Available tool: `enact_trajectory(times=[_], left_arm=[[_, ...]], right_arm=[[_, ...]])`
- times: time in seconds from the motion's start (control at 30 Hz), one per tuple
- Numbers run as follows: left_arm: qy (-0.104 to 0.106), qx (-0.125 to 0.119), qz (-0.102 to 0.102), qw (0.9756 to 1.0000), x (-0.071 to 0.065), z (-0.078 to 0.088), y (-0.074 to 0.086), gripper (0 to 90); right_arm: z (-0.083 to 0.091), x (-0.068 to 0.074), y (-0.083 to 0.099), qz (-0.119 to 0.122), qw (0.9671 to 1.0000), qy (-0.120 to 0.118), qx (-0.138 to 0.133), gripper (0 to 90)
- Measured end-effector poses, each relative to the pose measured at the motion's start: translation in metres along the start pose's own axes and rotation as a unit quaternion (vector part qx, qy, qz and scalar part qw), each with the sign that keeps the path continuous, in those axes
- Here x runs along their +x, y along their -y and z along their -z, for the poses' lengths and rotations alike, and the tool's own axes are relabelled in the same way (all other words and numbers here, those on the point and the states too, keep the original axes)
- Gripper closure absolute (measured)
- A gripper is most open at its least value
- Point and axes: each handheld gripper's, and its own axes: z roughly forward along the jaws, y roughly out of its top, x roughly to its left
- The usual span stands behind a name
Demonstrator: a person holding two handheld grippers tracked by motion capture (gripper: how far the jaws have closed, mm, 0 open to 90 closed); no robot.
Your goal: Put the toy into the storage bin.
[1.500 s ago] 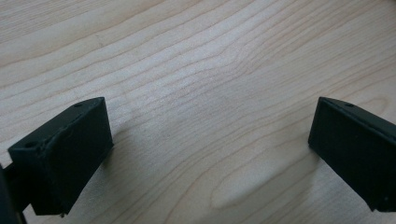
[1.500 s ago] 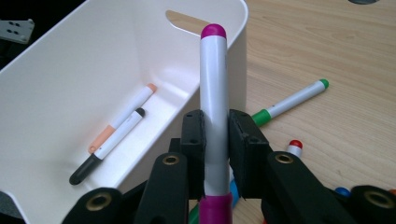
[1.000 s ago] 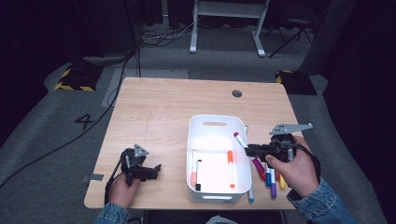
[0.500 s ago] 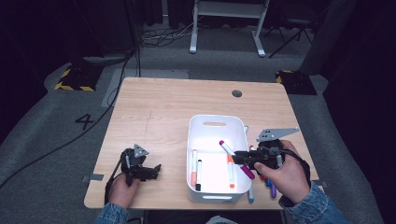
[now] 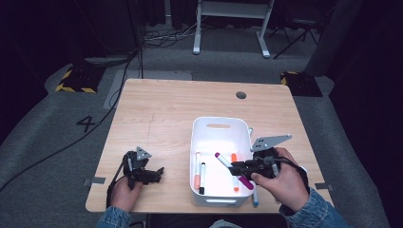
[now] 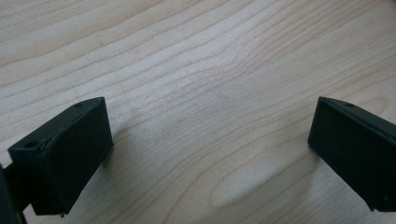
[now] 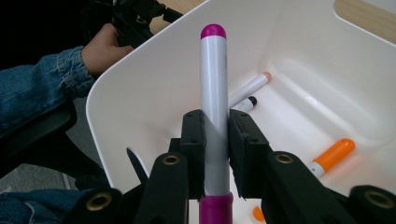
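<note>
My right gripper (image 5: 238, 167) (image 7: 215, 140) is shut on a white marker with magenta ends (image 5: 227, 163) (image 7: 214, 84), holding it over the inside of the white bin (image 5: 219, 124) (image 7: 112, 98). In the bin lie an orange-tipped marker (image 5: 196, 168) (image 7: 252, 87), a black-tipped marker (image 5: 202, 176) (image 7: 243, 104) and an orange-capped marker (image 5: 234, 157) (image 7: 332, 156). My left gripper (image 5: 159, 174) (image 6: 210, 154) rests on the wooden table (image 5: 161, 109) (image 6: 201, 70) left of the bin, jaws wide apart with bare wood between them.
A blue-tipped marker (image 5: 255, 198) pokes out beside the bin's right wall under the right hand. A round grommet (image 5: 241, 95) sits at the table's far side. The other hand in a denim sleeve (image 7: 60, 74) holds the left gripper past the bin's rim.
My right gripper has carried the magenta marker leftward from the table right of the bin to over the bin's inside. The left gripper has stayed put.
</note>
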Motion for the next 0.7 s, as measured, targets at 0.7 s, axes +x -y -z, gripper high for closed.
enact_trajectory(times=[0.7], left_arm=[[0.000,0.001,0.000,1.0000,0.000,0.000,0.000,0.0]], right_arm=[[-0.022,0.002,0.007,0.005,0.9980,-0.006,0.063,77.0]])
